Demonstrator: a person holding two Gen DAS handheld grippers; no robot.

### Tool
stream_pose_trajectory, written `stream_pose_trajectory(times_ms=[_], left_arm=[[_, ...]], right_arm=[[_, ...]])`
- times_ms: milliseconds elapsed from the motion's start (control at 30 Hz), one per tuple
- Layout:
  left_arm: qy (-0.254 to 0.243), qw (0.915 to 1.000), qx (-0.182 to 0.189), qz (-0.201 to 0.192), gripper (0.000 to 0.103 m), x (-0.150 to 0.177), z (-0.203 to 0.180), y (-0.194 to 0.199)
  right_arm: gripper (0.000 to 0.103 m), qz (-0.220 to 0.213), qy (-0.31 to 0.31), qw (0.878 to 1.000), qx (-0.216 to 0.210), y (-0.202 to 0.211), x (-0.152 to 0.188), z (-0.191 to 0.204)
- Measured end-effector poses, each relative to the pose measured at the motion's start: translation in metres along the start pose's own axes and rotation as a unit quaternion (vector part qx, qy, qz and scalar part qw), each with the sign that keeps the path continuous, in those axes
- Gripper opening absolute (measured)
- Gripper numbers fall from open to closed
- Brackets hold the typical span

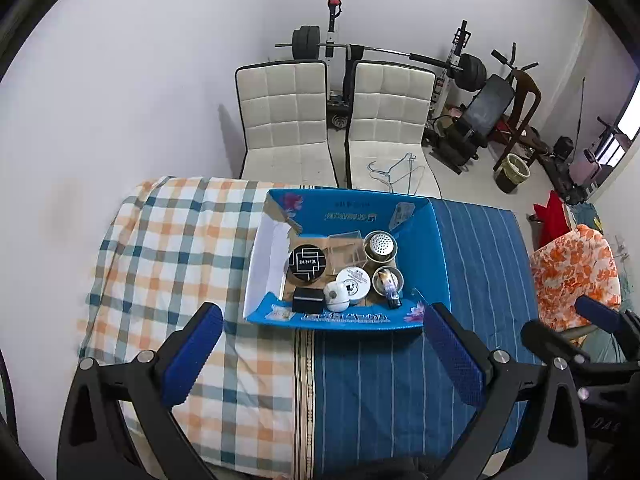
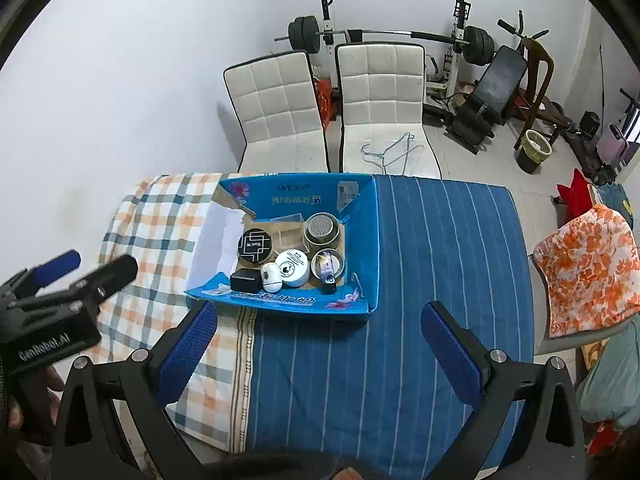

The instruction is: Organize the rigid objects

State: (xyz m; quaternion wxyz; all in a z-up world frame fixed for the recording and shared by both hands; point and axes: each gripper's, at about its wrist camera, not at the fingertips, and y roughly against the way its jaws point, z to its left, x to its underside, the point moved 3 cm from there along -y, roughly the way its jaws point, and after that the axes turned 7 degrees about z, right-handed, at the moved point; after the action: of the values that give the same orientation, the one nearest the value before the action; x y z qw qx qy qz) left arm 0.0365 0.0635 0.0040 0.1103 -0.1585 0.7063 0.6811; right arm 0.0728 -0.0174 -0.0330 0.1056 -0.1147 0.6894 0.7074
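Both grippers, left gripper (image 1: 320, 356) and right gripper (image 2: 318, 354), spread and empty; blue box (image 1: 440, 264) of small objects at 12 o'clock, slightly nearer the left.

Place: I stood in a room of a home, used partly as a home gym.
Table: it was covered with household cloths, a checked cloth (image 1: 168, 248) beside a blue striped cloth (image 1: 472, 272).
Seating: two white padded chairs (image 1: 284, 120) stood side by side just behind the table, wire hangers (image 1: 396, 172) lying on one seat.
Exercise gear: a barbell on its rack (image 1: 348, 50) and a weight bench (image 1: 486, 108) stood against the white wall.
Floor: pale tiles, with a waste bin (image 1: 512, 172) near the bench.
Clutter: a floral orange cloth (image 2: 588, 268) was draped at my right.
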Motion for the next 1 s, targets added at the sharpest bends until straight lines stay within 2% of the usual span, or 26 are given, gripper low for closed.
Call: stream_pose_trajectory(times_ms=[267,733,1000], left_arm=[[0.009,0.9997,-0.016,-0.017,0.103,0.006,0.004,0.012],[0.017,0.9993,-0.030,-0.011,0.103,0.010,0.012,0.004],[0.013,0.9989,-0.043,-0.014,0.103,0.010,0.013,0.005]], right_arm=[[0.103,-0.015,-0.003,1.000,0.020,0.013,0.003,-0.004],[0.103,-0.035,0.004,0.998,0.057,0.007,-0.004,-0.001],[0.103,-0.033,0.007,0.997,0.063,0.004,-0.005,0.002]])
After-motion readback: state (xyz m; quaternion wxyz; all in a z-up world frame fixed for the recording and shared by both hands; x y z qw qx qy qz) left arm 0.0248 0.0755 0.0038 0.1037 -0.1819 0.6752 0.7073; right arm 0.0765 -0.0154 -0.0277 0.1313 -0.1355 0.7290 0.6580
